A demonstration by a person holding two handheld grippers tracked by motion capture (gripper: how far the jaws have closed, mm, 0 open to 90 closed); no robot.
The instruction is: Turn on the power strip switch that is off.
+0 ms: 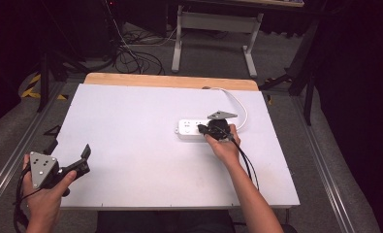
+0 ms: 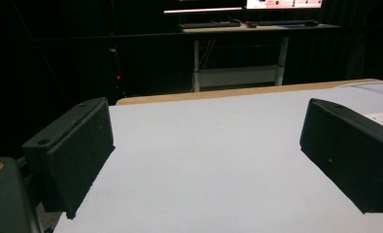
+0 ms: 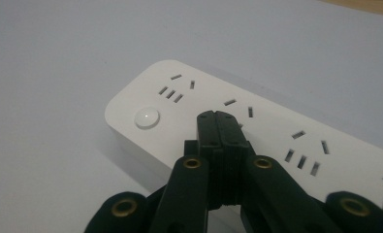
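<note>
Looking at the job: I am working on the white power strip (image 3: 257, 131) with my right gripper (image 3: 218, 121).
Where the strip is: it lies flat on the white tabletop (image 1: 131, 145), right under and in front of my right jaws. Its round button (image 3: 146, 117) sits just beside the jaw tips, off to their left in the right gripper view.
Right jaws: pressed tight together with nothing between them. The tips are over the top of the strip, next to a set of holes. I cannot tell if they touch it.
Left jaws: my left gripper (image 1: 85, 158) is spread wide and holds nothing. Bare tabletop lies between its pads (image 2: 77, 150). The strip is well apart from it, far off to its right.
How the strip will handle: I think it is hard plastic, stiff, light and smooth. It may slide on the tabletop if I push from the side. A push straight down should keep it still.
Where to take hold: across the two long sides, near the middle. The top is too flat and wide to grab.
Cord: a white cord (image 1: 237, 104) bends away from the far end of the strip. It looks soft and may tug back.
Count: one power strip, one button, one cord, two grippers. I see about four sets of holes; the jaws hide part of the strip, so there may be more.
</note>
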